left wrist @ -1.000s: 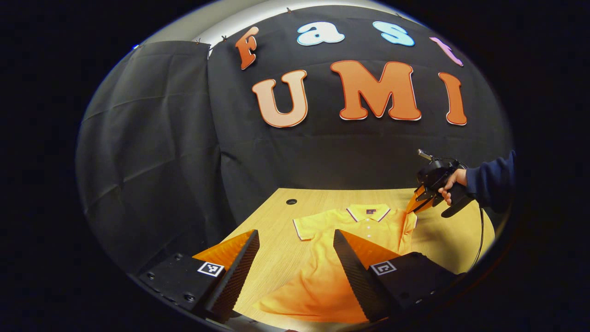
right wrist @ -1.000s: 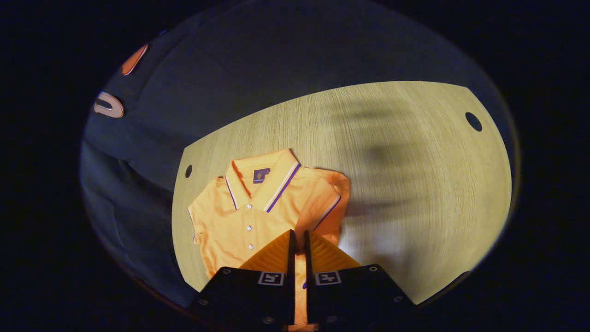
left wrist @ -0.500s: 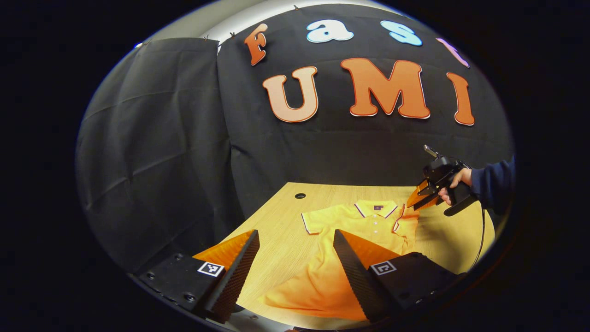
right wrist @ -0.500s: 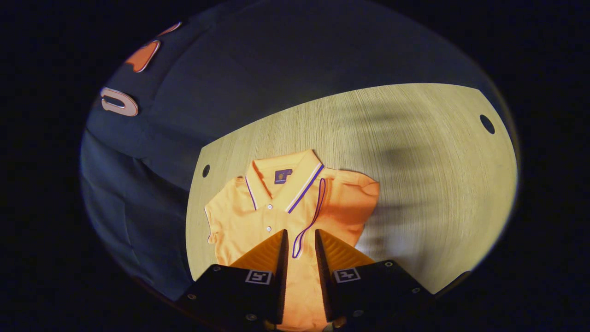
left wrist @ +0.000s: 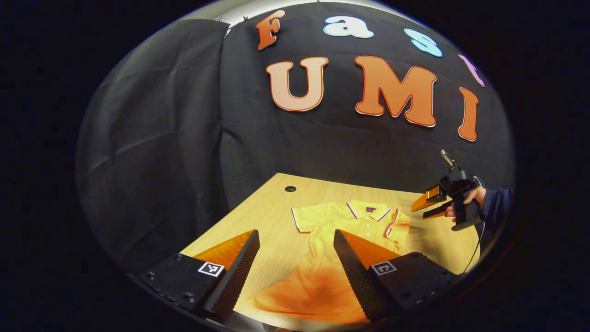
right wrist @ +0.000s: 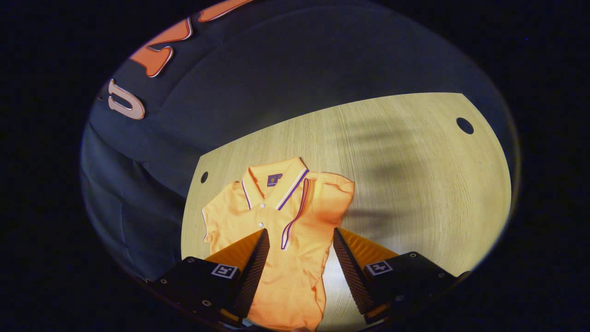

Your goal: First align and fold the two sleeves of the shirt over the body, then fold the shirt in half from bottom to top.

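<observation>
Orange cloth — a polo shirt (right wrist: 276, 230) — lies flat on the pale wooden worktop (right wrist: 415, 184), in the lower centre of the right gripper view, collar toward the top of the frame. One sleeve (right wrist: 318, 207) is folded in over the body, its striped cuff running down beside the button placket; the other sleeve (right wrist: 209, 226), at the left of the shirt, lies spread out flat. The right gripper (right wrist: 297, 251) hangs above the shirt's lower body with its fingers wide apart, nothing between them. A round hole (right wrist: 464, 125) sits in the worktop at the upper right, another (right wrist: 203, 177) at the left edge near the collar.

In the left gripper view the shirt (left wrist: 341, 240) lies at lower centre, and the left gripper (left wrist: 295, 253) is also spread apart above the hem end, holding nothing. At the right of that frame a hand (left wrist: 472, 198) in a dark sleeve (left wrist: 495, 207) holds the right gripper (left wrist: 426, 208) — clear of the shirt, above the worktop (left wrist: 272, 216).
</observation>
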Tool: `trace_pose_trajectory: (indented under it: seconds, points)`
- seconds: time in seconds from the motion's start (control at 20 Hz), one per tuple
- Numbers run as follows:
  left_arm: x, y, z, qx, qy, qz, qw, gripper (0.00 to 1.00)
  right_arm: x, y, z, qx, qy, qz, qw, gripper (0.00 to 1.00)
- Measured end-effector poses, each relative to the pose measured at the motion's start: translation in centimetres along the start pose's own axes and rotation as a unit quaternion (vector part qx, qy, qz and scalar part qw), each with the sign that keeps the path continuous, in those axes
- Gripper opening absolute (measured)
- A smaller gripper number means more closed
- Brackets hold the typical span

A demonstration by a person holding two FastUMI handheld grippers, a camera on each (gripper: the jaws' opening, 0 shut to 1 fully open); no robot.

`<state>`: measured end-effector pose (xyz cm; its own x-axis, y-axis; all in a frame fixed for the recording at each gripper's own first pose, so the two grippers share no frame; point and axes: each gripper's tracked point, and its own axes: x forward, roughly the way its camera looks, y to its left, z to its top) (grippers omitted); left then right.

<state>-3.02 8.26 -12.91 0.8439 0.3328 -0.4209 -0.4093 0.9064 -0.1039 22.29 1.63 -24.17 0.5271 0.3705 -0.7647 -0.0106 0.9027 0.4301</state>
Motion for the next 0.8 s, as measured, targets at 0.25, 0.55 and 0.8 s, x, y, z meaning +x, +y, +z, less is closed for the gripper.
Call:
trace_pose_trajectory:
  seconds: [0.25, 0.55, 0.8]
  points:
    - [6.4, 1.6, -1.2, -0.009, 0.090, -0.036, 0.995, 1.00, -2.7, -2.0, -2.0, 0.042, -0.037, -0.039, 0.998, 0.90]
    - [13.1, -0.1, -1.8, 0.007, 0.174, -0.061, 0.983, 1.00, -5.1, -4.0, -5.6, 0.073, -0.073, -0.098, 0.990, 0.92]
    - [18.0, -0.4, -2.7, 0.013, 0.233, -0.091, 0.968, 1.00, -7.1, -3.3, -8.0, 0.109, -0.105, -0.111, 0.982, 0.92]
